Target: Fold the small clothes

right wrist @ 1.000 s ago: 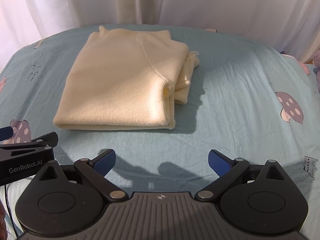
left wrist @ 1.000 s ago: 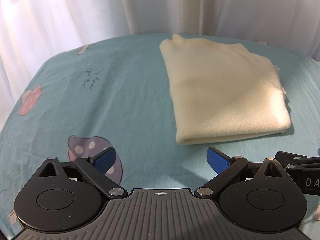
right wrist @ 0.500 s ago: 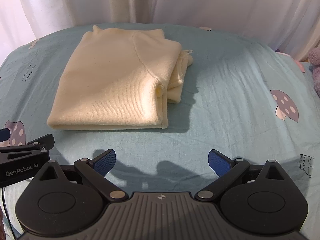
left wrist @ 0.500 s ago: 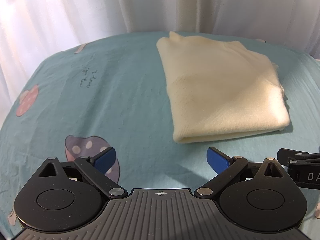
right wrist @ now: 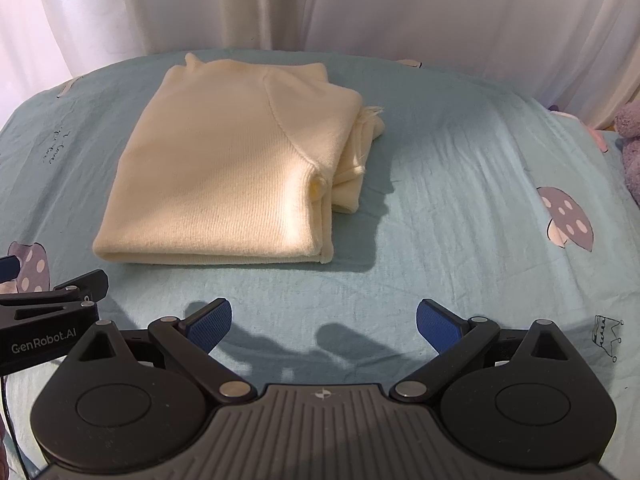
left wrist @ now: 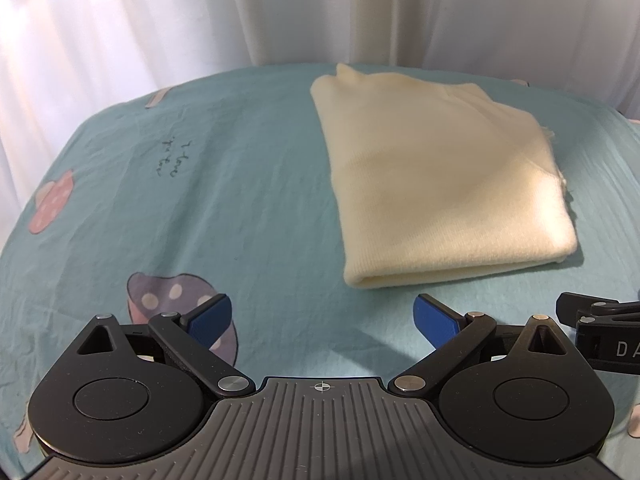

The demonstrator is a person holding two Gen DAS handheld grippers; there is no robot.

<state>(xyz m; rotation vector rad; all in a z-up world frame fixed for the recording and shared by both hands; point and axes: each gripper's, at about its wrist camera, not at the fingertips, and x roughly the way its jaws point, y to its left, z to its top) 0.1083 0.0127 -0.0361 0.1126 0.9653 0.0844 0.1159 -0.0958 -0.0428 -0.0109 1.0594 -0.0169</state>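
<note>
A cream knitted sweater point(left wrist: 440, 184) lies folded into a neat rectangle on the teal bed sheet point(left wrist: 224, 200). In the right wrist view the same sweater point(right wrist: 232, 176) shows a sleeve seam on top and folded layers sticking out at its right edge. My left gripper point(left wrist: 323, 316) hovers open over bare sheet, short of the sweater's near left corner. My right gripper point(right wrist: 324, 320) is open too, just in front of the sweater's near edge. Neither holds anything. Each gripper's body shows at the edge of the other's view.
The sheet point(right wrist: 460, 200) carries mushroom prints point(left wrist: 176, 296) point(right wrist: 568, 220) and a small handwritten mark point(left wrist: 172, 156). White curtains point(left wrist: 160, 20) hang behind the bed. A purple plush toy point(right wrist: 630, 132) sits at the far right edge.
Both grippers have drawn back and risen a little from the sweater, so it looks smaller and farther. The sweater has not moved and both grippers stayed open.
</note>
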